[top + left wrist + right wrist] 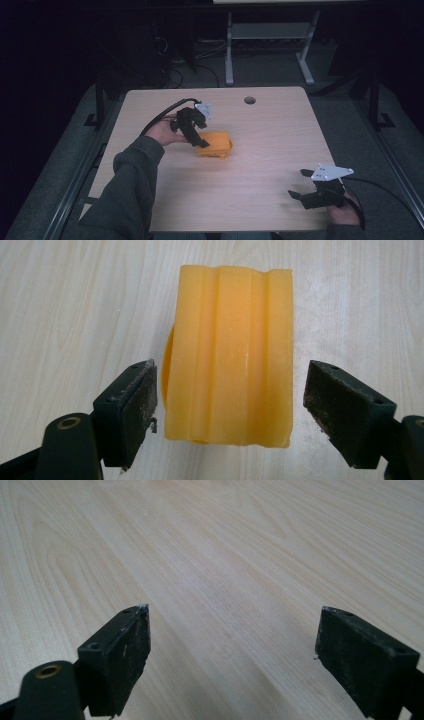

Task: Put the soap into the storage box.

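Note:
An orange block with lengthwise ridges lies near the middle of the wooden table. My left gripper hovers over its left end, open. In the left gripper view the orange block sits between the two black pads, with a small gap on each side, so the jaws straddle it without touching. My right gripper rests near the table's front right corner, open. In the right gripper view my right gripper has only bare wood between its jaws.
A round cable hole sits near the table's far edge. Beyond the table stand the white legs of another desk on a dark floor. Black cables trail from both grippers.

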A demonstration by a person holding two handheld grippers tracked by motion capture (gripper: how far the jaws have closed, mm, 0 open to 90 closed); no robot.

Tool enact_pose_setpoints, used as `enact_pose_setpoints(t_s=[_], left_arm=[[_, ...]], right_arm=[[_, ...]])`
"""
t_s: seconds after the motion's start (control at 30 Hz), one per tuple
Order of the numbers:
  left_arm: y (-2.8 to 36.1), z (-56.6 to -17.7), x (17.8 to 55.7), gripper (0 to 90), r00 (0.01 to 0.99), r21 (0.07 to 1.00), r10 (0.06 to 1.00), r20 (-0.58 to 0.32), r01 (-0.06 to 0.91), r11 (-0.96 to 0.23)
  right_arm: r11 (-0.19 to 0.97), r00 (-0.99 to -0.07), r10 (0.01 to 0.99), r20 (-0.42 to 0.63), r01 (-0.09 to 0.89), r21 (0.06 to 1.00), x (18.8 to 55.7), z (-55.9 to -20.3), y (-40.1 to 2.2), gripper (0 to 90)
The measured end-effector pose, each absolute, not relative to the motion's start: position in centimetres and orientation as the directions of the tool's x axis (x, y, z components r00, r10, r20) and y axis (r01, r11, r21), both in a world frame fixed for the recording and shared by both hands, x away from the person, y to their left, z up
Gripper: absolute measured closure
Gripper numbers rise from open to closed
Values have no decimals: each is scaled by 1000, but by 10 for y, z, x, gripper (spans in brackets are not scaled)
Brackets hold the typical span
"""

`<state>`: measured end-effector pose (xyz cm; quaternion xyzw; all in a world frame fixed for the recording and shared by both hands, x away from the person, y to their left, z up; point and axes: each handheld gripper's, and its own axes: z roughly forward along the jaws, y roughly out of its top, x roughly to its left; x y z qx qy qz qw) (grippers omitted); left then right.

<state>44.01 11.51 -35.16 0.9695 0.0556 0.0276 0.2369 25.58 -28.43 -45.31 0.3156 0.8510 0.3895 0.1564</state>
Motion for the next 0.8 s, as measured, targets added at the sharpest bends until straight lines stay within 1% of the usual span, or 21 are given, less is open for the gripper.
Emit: enact_pose_setpoints(t_s=[0.1,0.33,0.8], left_arm=[[120,-350,438,217,991,480,129,28,100,-872],[130,-349,434,215,989,489,143,28,111,-865],[137,-346,430,218,987,486,158,29,124,-865]], right_arm=[[494,-752,659,-20,413,765,256,-453,-284,139],[503,-755,655,-26,410,761,257,-453,-283,139],[499,-750,661,-31,408,764,257,-453,-283,139]])
